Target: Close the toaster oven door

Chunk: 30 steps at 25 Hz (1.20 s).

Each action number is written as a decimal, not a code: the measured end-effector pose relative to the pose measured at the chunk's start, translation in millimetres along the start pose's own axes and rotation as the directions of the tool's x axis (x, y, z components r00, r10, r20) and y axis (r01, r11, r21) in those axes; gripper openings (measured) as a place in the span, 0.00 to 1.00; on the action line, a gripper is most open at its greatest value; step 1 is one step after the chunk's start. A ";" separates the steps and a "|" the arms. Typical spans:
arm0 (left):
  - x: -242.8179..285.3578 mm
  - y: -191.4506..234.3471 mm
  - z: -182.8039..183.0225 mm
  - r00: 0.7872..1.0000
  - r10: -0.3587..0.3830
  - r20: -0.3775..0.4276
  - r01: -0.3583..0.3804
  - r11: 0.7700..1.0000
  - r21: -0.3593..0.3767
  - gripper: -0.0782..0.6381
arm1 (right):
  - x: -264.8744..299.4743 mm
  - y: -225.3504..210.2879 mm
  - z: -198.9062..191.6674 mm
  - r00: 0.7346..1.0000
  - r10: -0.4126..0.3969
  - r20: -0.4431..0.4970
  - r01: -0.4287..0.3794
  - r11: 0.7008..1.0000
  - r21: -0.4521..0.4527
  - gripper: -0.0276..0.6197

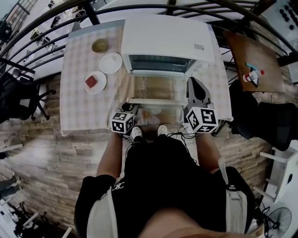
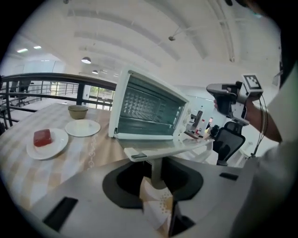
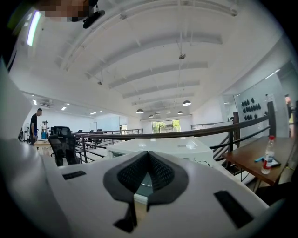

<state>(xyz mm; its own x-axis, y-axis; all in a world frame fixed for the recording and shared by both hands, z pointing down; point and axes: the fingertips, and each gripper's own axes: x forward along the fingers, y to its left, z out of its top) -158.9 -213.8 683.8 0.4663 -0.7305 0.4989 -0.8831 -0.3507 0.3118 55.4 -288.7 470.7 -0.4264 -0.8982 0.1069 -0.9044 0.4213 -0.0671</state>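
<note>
A white toaster oven (image 1: 165, 42) stands on the checked table (image 1: 77, 107), its glass door (image 1: 156, 88) folded down flat toward me. In the left gripper view the oven (image 2: 149, 109) is ahead, and the door's handle bar (image 2: 139, 156) lies across the jaws. My left gripper (image 2: 156, 163) has the handle's post between its dark pads, which stand a little apart from it; it sits at the door's front left corner (image 1: 132, 107). My right gripper (image 3: 148, 157) is shut and empty, raised beside the door's right edge (image 1: 195, 83).
Left of the oven are a plate with a red block (image 1: 95, 82), an empty white plate (image 1: 111, 62) and a small bowl (image 1: 99, 45). A wooden desk (image 1: 260, 51) with a bottle (image 1: 253, 76) lies beyond a dark railing (image 1: 223, 11) on the right.
</note>
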 end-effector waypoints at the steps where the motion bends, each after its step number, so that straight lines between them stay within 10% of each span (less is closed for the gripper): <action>1: -0.9 -2.3 6.9 1.000 -0.019 0.010 0.019 1.000 -0.007 0.27 | -0.2 -0.5 2.1 1.000 -0.001 0.006 0.001 1.000 -0.001 0.05; 13: -6.1 -5.1 83.5 0.976 -0.127 0.175 0.163 0.964 -0.209 0.27 | -14.9 -27.3 20.1 0.996 -0.061 0.068 0.060 0.998 0.020 0.05; 30: 14.9 -0.4 144.7 0.937 -0.319 0.144 0.348 0.808 -0.474 0.27 | -27.3 -52.5 26.0 0.984 -0.149 0.101 0.142 0.987 0.074 0.05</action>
<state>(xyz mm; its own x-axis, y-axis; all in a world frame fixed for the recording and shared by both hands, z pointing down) -159.2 -309.4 574.1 0.7113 -0.6563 0.2517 -0.5264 -0.2601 0.8095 114.9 -289.5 445.6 -0.2831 -0.9590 0.0147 -0.9521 0.2792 -0.1244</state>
